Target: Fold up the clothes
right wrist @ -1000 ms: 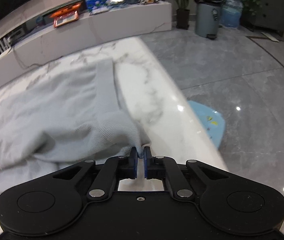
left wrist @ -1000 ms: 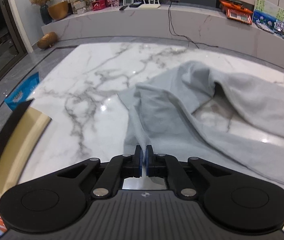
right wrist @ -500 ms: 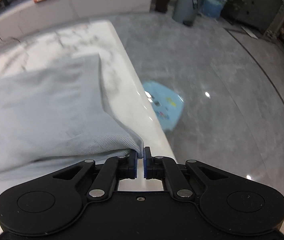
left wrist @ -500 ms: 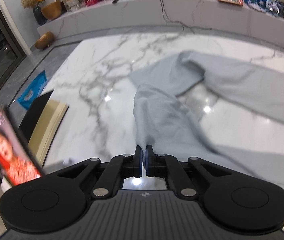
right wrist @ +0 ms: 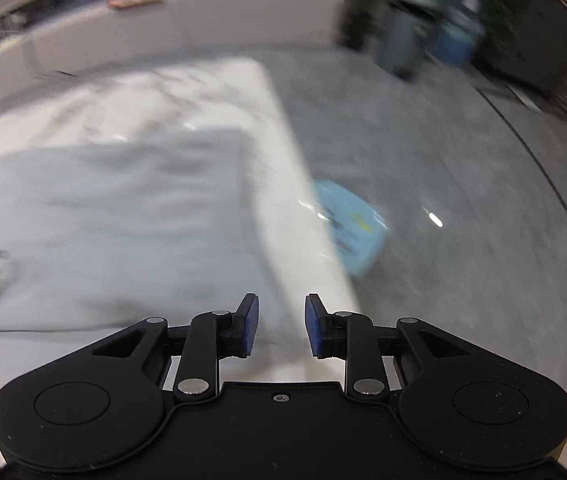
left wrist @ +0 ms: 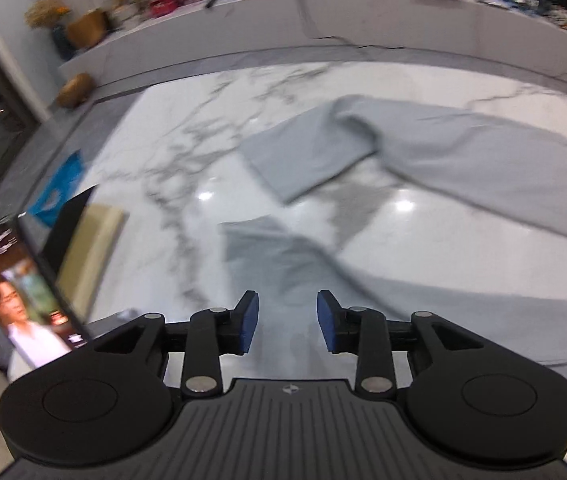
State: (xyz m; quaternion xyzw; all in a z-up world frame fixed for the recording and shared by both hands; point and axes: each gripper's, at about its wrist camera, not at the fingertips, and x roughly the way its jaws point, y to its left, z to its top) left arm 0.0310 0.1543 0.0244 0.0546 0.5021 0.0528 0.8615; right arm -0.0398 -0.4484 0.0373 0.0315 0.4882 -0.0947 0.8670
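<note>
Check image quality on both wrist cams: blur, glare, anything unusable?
Left wrist: moderate motion blur, worst on the near grey garment; two glare spots on the marble table; left tongs sharp. Right wrist: heavy motion smear across garment, table edge and floor; blue mat streaked; right tongs sharp. Fisheye bending in both.

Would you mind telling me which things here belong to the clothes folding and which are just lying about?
Part of the job:
grey garment, spread on the marble table
left gripper, jaws open
right gripper, jaws open

Just lying about:
phone showing a video
blue item on the floor
bin
vase
</note>
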